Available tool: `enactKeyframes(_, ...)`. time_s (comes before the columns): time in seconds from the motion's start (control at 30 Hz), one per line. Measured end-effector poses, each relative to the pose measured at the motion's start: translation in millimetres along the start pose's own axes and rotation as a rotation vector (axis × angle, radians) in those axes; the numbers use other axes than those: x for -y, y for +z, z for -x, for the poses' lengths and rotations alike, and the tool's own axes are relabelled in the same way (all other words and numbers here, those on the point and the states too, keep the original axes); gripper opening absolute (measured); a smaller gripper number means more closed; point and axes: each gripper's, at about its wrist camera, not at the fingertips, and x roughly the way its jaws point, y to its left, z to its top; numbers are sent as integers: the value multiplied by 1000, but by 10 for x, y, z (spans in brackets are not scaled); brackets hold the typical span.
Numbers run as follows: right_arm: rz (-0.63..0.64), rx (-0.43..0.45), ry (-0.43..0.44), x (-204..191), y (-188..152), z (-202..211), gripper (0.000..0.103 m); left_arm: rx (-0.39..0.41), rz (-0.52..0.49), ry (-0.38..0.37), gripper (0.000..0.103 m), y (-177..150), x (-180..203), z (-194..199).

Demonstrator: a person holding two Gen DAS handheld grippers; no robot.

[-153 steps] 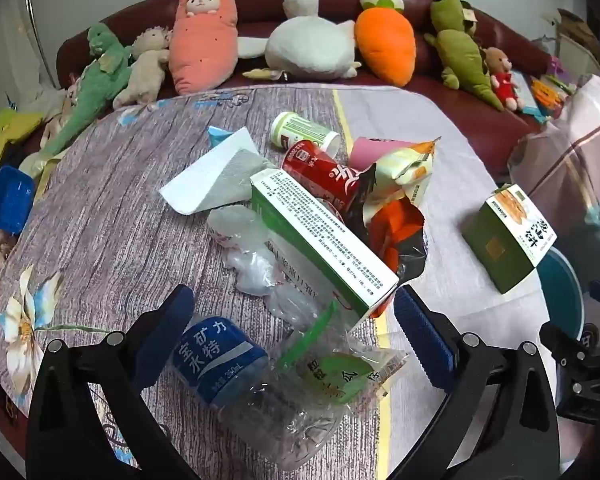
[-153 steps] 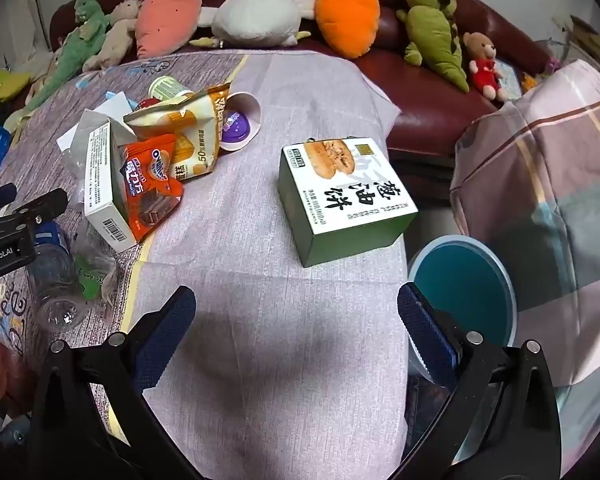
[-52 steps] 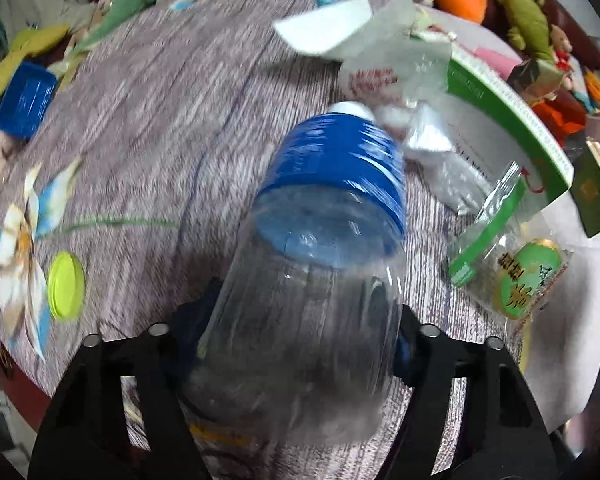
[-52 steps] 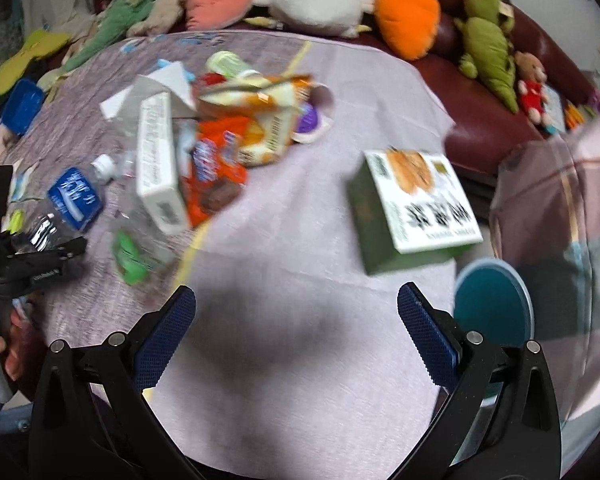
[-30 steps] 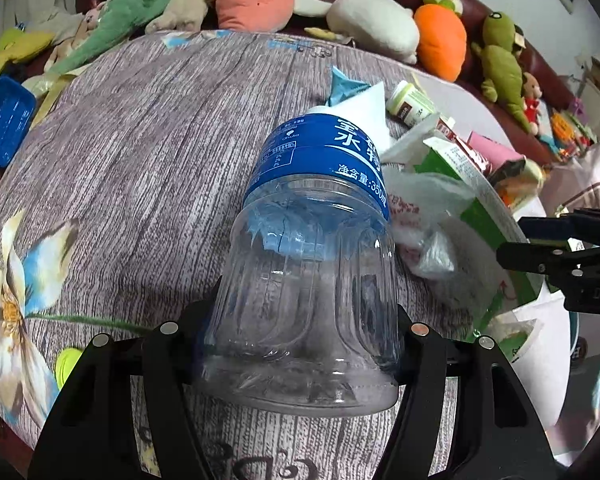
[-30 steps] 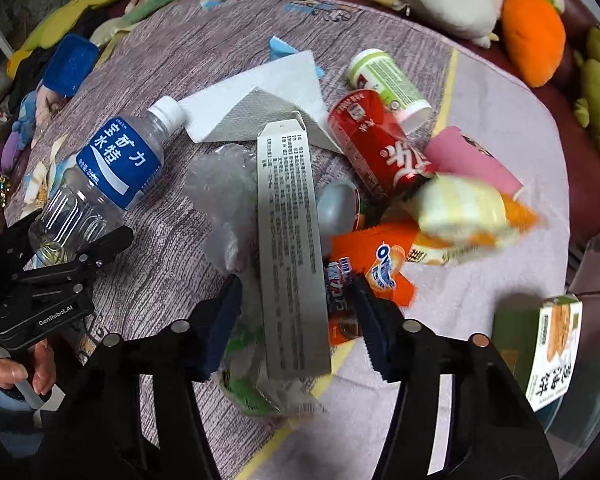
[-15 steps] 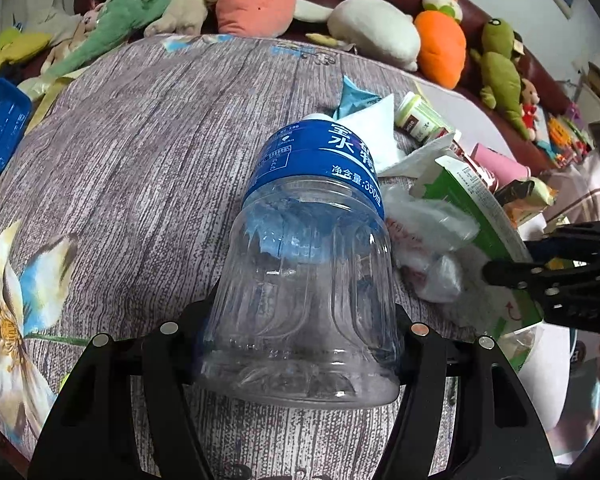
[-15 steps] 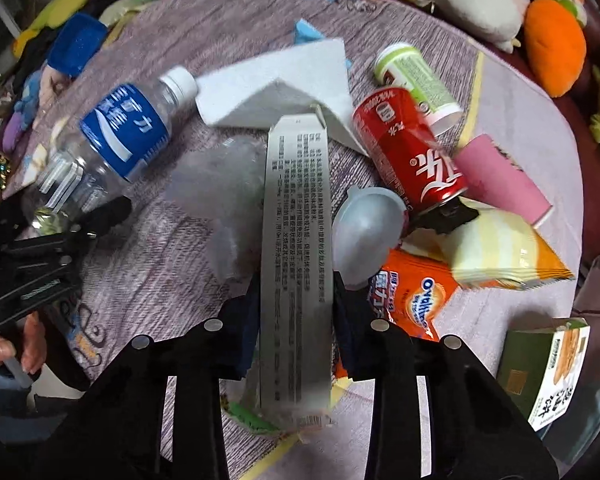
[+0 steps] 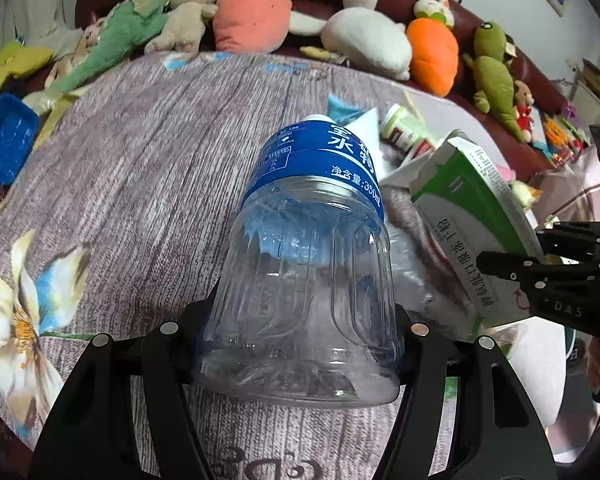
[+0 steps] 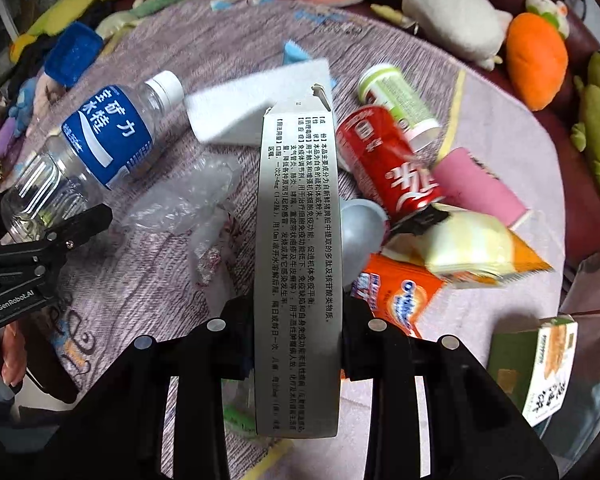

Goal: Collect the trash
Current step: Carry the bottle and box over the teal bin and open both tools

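Observation:
My left gripper [image 9: 298,330] is shut on the base of a clear plastic water bottle [image 9: 308,264] with a blue label, held above the table; it also shows in the right wrist view [image 10: 96,152]. My right gripper [image 10: 298,320] is shut on a long white and green carton [image 10: 298,248], lifted off the pile; it also shows in the left wrist view [image 9: 476,224]. Below lie a red can [image 10: 384,164], a green-labelled tube [image 10: 400,104], orange snack bags [image 10: 404,296], a crumpled clear wrapper [image 10: 188,204] and white paper [image 10: 252,100].
A green biscuit box [image 10: 540,368] sits at the table's right edge. Plush toys [image 9: 364,36] line the dark red sofa behind. A blue tray [image 9: 2,142] lies at the left. The table [image 9: 140,168] has a grey wood-grain cloth with a flower print.
My right gripper closed on the carton and raised it from the pile. My left gripper keeps hold of the bottle, lifted and nearly still.

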Motion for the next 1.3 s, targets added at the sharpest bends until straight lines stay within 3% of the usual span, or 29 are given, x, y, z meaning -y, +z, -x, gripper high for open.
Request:
enactKeyframes(0.17,-49,91,6,153,-144,451,29,43,-20,-34,65,53,202,277)
enactKeyframes(0.33,-114,152,-31,476,-445,854,30,69,-103,-96,65,95,688,483)
enactKeyframes(0.63,-366,204,-181,1592,-1481,1475,30,68,-378,-253,65,15,2234,564)
enactKeyframes(0.8,-542,196,-274,2340,-2238,1599,30,-8,-528,-354,65,-149,3208,385)
enactKeyframes(0.97,-684,171,-294,2889,-2862,1505,30,-96,-657,-387,65,-354,4049,70)
enactKeyframes(1.17,-763,137,-272,3260,-3223,1303,30,-201,-757,-399,65,-601,4803,-390)
enactKeyframes(1.3,-784,122,-259,3406,-3310,1224,30,-254,-784,-396,65,-676,5107,-680)
